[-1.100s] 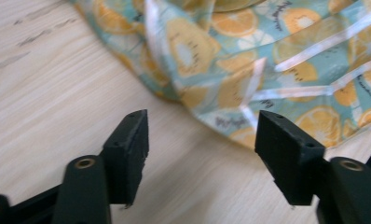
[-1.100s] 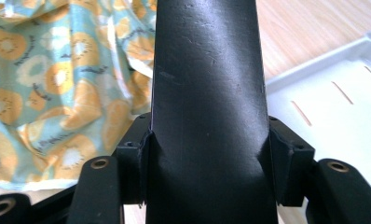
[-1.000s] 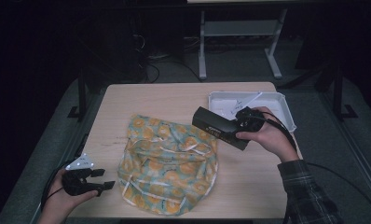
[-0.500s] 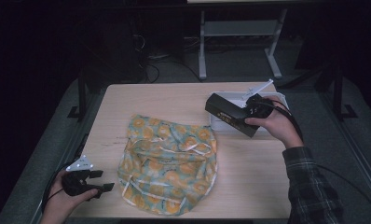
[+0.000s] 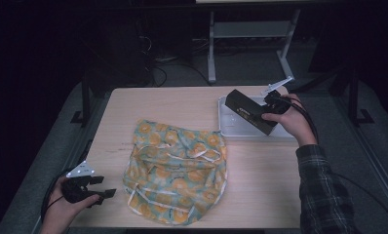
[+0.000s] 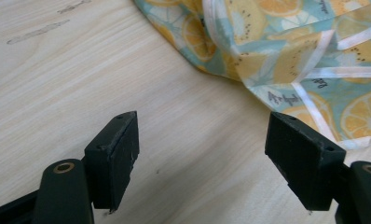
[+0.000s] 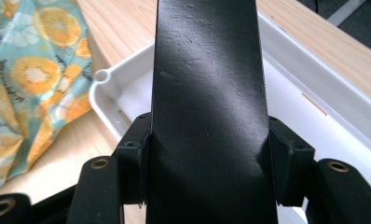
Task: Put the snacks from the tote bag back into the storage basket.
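Black box [image 5: 249, 111], one, gripped by right gripper [image 7: 207, 163]; one white tray [image 5: 227, 127].

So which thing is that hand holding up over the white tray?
Find the light wooden table, then the white plastic tray at its far right corner. Above it, the right gripper pinches a long black box. It is the one dark, hard-edged thing, unlike the floppy orange-print cloth bag.

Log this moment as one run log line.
right gripper: shut on black box, over white tray | left gripper: open, empty, jaws just opened, beside fruit-print cloth | table
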